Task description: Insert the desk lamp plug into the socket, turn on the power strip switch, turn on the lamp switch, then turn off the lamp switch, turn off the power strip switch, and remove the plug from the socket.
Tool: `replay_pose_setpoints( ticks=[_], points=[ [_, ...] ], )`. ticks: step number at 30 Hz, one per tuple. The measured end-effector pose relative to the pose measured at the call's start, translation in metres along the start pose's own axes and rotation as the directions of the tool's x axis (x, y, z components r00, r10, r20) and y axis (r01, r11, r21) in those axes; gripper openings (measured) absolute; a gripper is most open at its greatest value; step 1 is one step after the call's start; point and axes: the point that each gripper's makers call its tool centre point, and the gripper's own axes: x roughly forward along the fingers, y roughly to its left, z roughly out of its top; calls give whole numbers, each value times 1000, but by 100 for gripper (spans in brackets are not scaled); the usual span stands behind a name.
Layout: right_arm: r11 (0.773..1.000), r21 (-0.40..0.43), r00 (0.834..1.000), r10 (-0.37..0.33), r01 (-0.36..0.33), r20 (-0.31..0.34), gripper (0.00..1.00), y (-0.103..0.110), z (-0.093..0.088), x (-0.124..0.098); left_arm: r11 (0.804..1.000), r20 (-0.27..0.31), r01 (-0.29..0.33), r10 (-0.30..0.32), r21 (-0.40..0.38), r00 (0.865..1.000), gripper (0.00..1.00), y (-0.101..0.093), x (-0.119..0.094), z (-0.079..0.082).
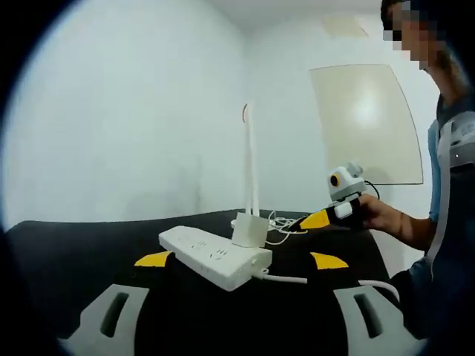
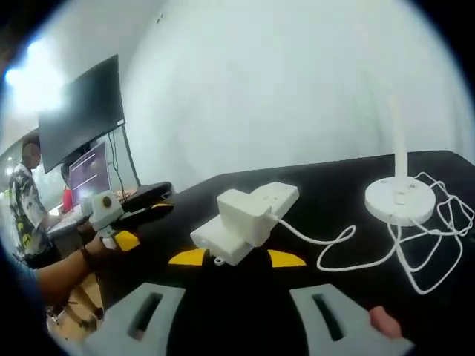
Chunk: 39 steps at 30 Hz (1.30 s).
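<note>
A white power strip (image 1: 215, 256) (image 2: 256, 211) lies on the black table. A boxy white plug (image 1: 249, 228) (image 2: 239, 210) stands on it and looks seated in a socket. The white desk lamp's pole (image 1: 250, 163) rises behind the strip, and its round base (image 2: 401, 200) sits at the right with loose cable (image 2: 427, 252) around it. My left gripper (image 1: 241, 261) is open, its yellow tips on either side of the strip's near end. My right gripper (image 2: 236, 258) is also open, just short of the strip. Each gripper appears in the other's view: right gripper (image 1: 334, 215), left gripper (image 2: 111, 222).
The strip's own cord (image 1: 286, 279) runs off to the right. A whiteboard (image 1: 364, 122) hangs on the far wall. A monitor (image 2: 82, 111) and a second person (image 2: 26, 200) are at the left. The table (image 1: 82, 245) is black, with bare room around the strip.
</note>
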Motion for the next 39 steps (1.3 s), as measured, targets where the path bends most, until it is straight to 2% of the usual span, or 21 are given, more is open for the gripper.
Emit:
replay_pose_setpoints(
  ticks=[2,5,11,15,21,26,29,32,39],
  points=[
    [1000,0,1000,-1,1,6,31,-2,4,-4,1000,-3,-4,4,-6,1000,70,1,1,1],
    [1000,-6,1000,-5,5,15,31,-5,8,-10,1000,6,-15,14,16,1000,78,-1,6,6],
    [1000,-17,1000,-15,16,25,31,-13,15,-20,1000,-18,-6,7,30,1000,77,-8,11,7],
    [999,-22,999,-25,26,40,31,-18,21,-28,1000,12,16,-16,1,1000,76,-13,17,17],
    [999,-29,998,-44,46,52,31,-28,26,-41,1000,30,23,-23,10,999,76,-17,29,25],
    [998,-30,997,-62,63,53,31,-36,27,-48,999,27,38,-38,15,999,76,-25,40,22],
    [997,-32,997,-66,68,47,31,-41,25,-52,999,8,43,-43,19,999,80,-29,46,14],
    [997,-30,996,-71,73,46,31,-46,24,-57,999,-6,47,-47,24,999,81,-34,48,13],
    [995,-38,995,-88,89,38,31,-59,21,-69,999,23,19,-20,32,1000,80,-33,56,17]
  ],
)
